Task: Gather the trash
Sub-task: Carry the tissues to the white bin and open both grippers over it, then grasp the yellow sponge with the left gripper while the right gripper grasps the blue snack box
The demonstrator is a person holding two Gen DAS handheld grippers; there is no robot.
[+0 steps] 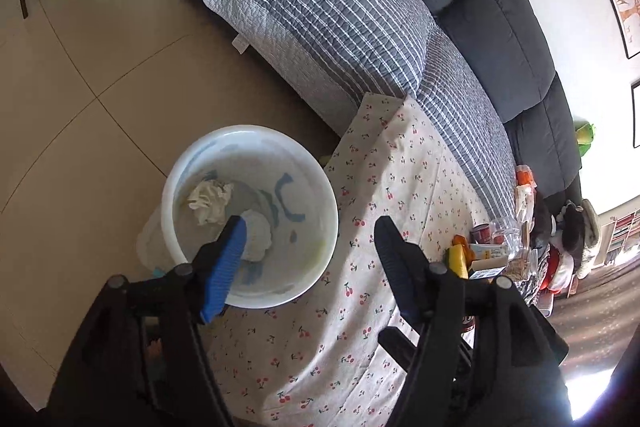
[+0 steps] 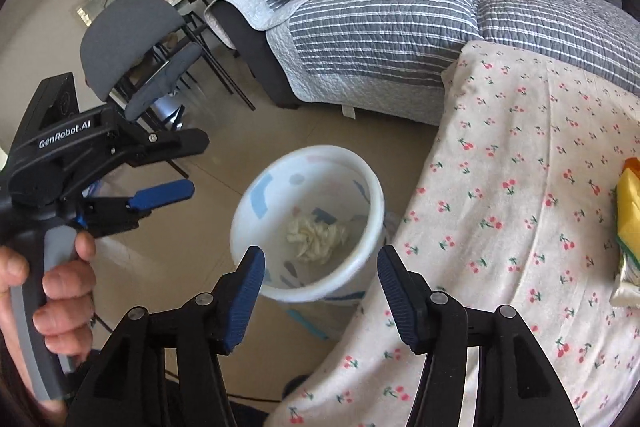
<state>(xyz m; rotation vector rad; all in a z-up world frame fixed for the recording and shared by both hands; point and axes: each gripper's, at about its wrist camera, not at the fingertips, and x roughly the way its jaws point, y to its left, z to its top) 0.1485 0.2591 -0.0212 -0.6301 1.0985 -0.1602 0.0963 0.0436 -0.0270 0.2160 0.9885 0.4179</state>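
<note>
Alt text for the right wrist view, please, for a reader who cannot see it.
The right gripper hangs open and empty over a round white plastic bin holding crumpled white paper. The left gripper, hand-held, is open at left; a cherry-print cloth covers the table at right.

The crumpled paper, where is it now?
In both wrist views the crumpled paper lies at the bottom of the white bin, which stands on the floor beside the cherry-print cloth.
</note>
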